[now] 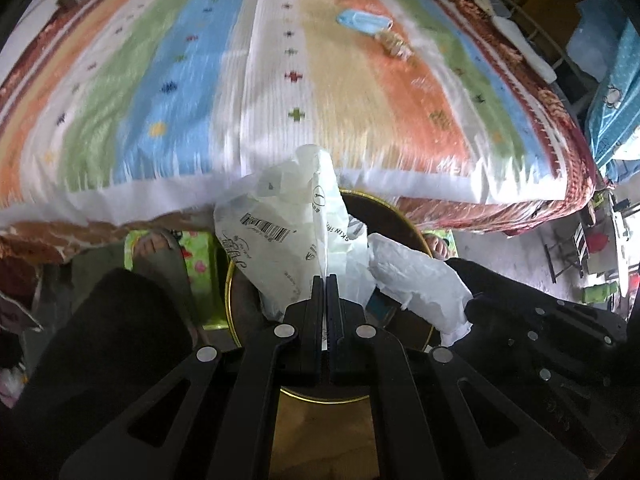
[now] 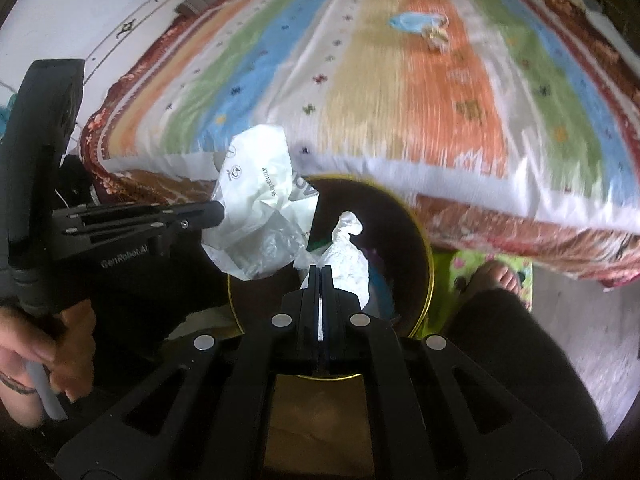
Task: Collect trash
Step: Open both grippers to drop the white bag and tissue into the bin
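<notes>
Both tools hang over the bin [image 1: 230, 280], left tool [image 1: 325, 280] clamped on the wrapper [image 1: 276, 236], right tool [image 2: 321, 270] on the tissue [image 2: 348, 256].

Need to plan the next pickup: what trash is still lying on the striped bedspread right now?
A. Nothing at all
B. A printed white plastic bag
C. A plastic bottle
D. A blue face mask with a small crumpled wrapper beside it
D: the blue face mask lies on the bedspread with a small crumpled wrapper beside it, while the printed white plastic bag hangs from the shut left gripper.
</notes>
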Demonstrator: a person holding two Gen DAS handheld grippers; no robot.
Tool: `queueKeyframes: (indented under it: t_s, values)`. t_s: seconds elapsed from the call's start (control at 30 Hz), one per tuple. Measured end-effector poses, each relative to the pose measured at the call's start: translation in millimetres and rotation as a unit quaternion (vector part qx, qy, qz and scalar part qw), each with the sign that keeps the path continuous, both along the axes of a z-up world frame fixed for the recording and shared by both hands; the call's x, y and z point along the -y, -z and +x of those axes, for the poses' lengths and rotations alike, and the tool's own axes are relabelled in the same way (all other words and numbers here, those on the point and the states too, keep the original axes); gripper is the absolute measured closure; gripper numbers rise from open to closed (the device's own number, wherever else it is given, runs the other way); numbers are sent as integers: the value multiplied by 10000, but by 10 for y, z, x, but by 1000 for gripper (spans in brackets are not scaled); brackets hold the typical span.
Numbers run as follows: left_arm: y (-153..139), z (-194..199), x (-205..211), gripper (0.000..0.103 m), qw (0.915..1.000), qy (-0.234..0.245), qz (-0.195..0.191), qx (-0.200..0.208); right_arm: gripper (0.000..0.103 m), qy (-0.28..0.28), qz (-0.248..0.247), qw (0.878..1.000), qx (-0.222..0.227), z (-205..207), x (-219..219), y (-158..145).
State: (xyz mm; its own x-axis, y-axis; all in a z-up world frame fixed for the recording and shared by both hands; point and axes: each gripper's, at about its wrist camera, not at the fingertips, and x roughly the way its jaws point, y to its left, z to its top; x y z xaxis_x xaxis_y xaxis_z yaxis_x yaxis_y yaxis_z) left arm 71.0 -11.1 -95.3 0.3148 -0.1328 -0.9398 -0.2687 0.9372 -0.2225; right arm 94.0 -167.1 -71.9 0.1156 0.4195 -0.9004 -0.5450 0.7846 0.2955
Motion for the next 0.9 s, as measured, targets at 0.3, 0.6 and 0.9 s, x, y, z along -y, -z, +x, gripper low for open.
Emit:
queueKeyframes:
  t_s: [0.3, 0.6, 0.9]
  values:
    - [121, 158, -134, 62, 9991, -282, -310, -116, 69, 380, -158, 9981, -465, 205, 9, 209]
    - [-63, 215, -313, 53, 9982, -542, -201, 162, 53, 425, -82, 9990, -109, 368, 18, 26]
    - [-275, 421, -498, 36, 9967, -649, -128, 480, 44, 465, -131, 9977, 470, 604, 24, -233]
